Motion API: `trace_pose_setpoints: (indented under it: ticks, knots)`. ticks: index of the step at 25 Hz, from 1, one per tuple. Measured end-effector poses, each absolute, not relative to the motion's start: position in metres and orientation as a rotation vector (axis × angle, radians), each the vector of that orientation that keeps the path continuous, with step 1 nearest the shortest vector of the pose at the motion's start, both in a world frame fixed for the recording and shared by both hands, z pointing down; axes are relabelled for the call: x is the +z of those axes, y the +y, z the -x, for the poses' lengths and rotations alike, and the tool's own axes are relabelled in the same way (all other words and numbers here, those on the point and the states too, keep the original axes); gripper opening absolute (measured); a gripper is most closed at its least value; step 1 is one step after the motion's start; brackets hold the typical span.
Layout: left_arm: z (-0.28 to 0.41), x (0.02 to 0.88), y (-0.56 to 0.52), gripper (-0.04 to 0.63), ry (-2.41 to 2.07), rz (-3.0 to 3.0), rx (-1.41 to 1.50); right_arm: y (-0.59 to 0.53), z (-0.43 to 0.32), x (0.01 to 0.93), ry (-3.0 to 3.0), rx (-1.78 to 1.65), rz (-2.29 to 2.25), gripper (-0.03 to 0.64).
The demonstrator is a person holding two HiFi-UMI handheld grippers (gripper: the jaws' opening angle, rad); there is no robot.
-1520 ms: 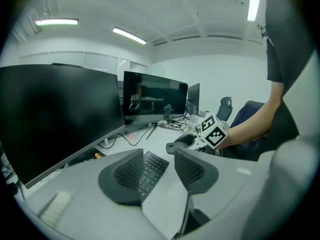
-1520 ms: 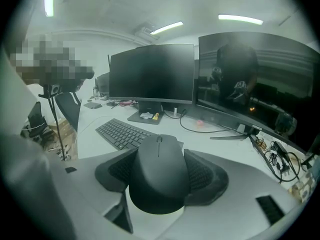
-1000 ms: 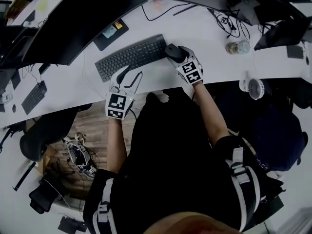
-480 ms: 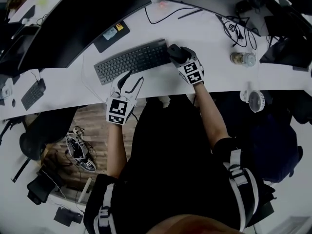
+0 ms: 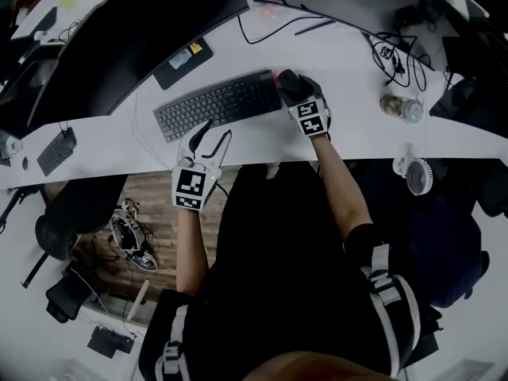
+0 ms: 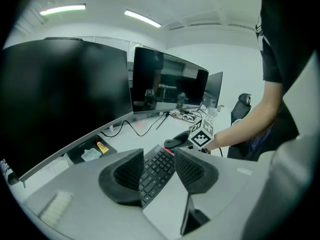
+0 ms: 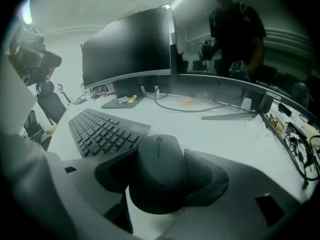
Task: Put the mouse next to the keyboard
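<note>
Black mouse [image 7: 159,159] still in right claw [image 7: 160,176], beside keyboard [image 7: 102,129]

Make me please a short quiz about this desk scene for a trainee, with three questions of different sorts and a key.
1. True or false: the left gripper holds the mouse.
2. Choose one. In the head view, where is the mouse relative to the keyboard? A: at its left end. B: at its right end. C: lying on top of its keys.
3. Short answer: what sits between the jaws of the right gripper?

Key: 1 false, its jaws stand apart with nothing in them; 2 B; 3 the mouse, with the jaws closed on its two sides.
</note>
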State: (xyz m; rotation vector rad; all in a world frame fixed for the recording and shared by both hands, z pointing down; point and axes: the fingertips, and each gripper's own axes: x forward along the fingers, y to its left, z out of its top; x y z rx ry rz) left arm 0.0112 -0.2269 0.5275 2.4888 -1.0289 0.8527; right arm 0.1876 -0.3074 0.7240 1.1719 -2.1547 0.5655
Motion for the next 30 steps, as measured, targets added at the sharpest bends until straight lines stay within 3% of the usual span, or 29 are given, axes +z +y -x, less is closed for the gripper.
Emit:
trace_pose_setpoints:
  ticks: [30]
  knots:
    - [-0.026,0.508,-0.228,0.179,-1.170,-2.470,0.792,-0.313,-0.192,0.741,-1.967,0.701,-1.452,0.296]
